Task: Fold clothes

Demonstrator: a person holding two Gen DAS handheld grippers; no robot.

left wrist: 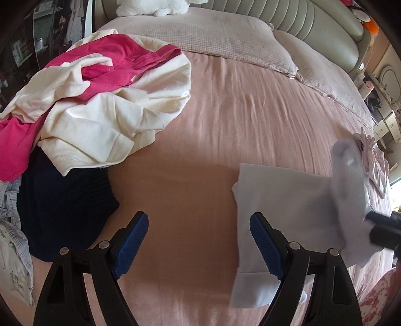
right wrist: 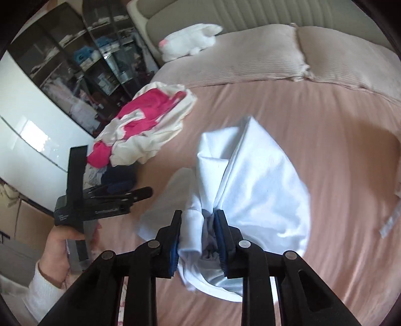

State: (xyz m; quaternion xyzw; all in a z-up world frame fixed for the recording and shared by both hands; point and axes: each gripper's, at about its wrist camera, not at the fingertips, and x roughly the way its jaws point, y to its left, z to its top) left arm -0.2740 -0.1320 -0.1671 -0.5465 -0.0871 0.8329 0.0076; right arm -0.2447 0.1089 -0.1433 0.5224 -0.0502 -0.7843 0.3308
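A pale blue-white garment [right wrist: 253, 180] lies on the pink bedspread [right wrist: 338, 155], one bunched end lifted. My right gripper [right wrist: 199, 215] is shut on that bunched fabric, which fills the gap between its blue pads. In the left wrist view the same garment [left wrist: 283, 200] lies flat at lower right and rises blurred toward the right gripper [left wrist: 383, 225]. My left gripper [left wrist: 199, 217] is open over bare bedspread [left wrist: 190, 175], nothing between its fingers; its right finger overlaps the garment's edge. From the right wrist view the left gripper [right wrist: 140, 194] sits left of the garment, held by a hand [right wrist: 62, 240].
A heap of cream and pink clothes [left wrist: 100, 87] lies at the left of the bed, with a navy garment [left wrist: 62, 200] below it. Pillows [left wrist: 213, 32], a white plush toy [right wrist: 190, 42] and a padded headboard [left wrist: 313, 22] are at the back. A dark glass cabinet [right wrist: 75, 62] stands left.
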